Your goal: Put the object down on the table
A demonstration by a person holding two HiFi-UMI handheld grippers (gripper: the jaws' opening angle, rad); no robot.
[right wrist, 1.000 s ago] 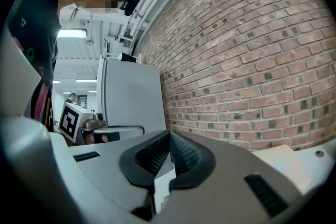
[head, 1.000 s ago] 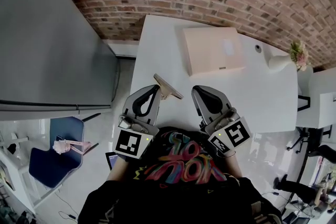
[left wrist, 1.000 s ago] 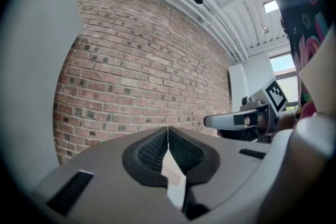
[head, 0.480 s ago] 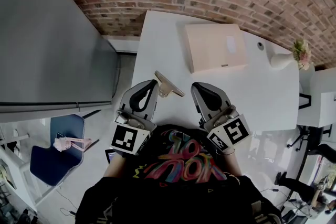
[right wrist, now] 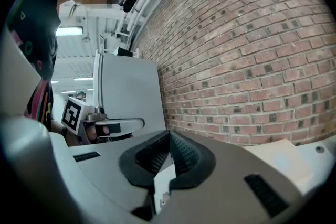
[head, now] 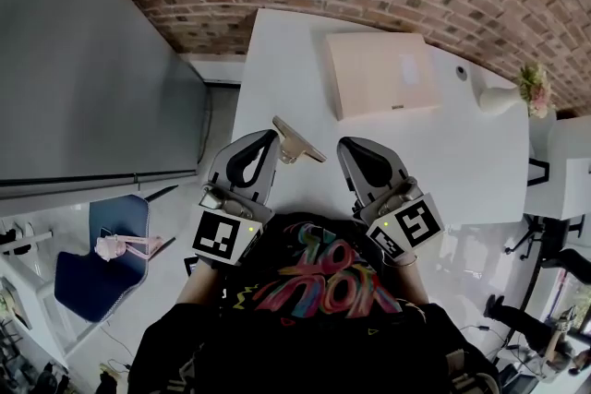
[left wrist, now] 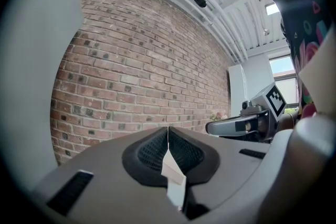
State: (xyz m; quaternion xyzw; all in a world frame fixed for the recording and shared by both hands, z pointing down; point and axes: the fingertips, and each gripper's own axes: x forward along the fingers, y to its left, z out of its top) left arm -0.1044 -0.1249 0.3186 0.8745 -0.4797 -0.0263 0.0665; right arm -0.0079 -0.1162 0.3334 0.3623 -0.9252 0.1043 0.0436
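A thin, flat tan piece (head: 297,141) sticks out to the right from the tip of my left gripper (head: 274,136), just over the near edge of the white table (head: 443,161). In the left gripper view the jaws (left wrist: 168,131) are closed on this pale piece (left wrist: 173,178), which hangs down between the pads. My right gripper (head: 343,146) is held beside it, shut, with nothing between its jaws (right wrist: 169,136). Both grippers point level towards the brick wall, side by side and apart.
A flat beige box (head: 380,74) lies farther back on the table. A white vase with flowers (head: 503,97) and a small grey knob (head: 461,76) are at the far right. A tall grey cabinet (head: 83,60) stands left, a blue chair (head: 92,263) below it.
Both grippers and the tan piece keep their places; only the head view has shifted slightly.
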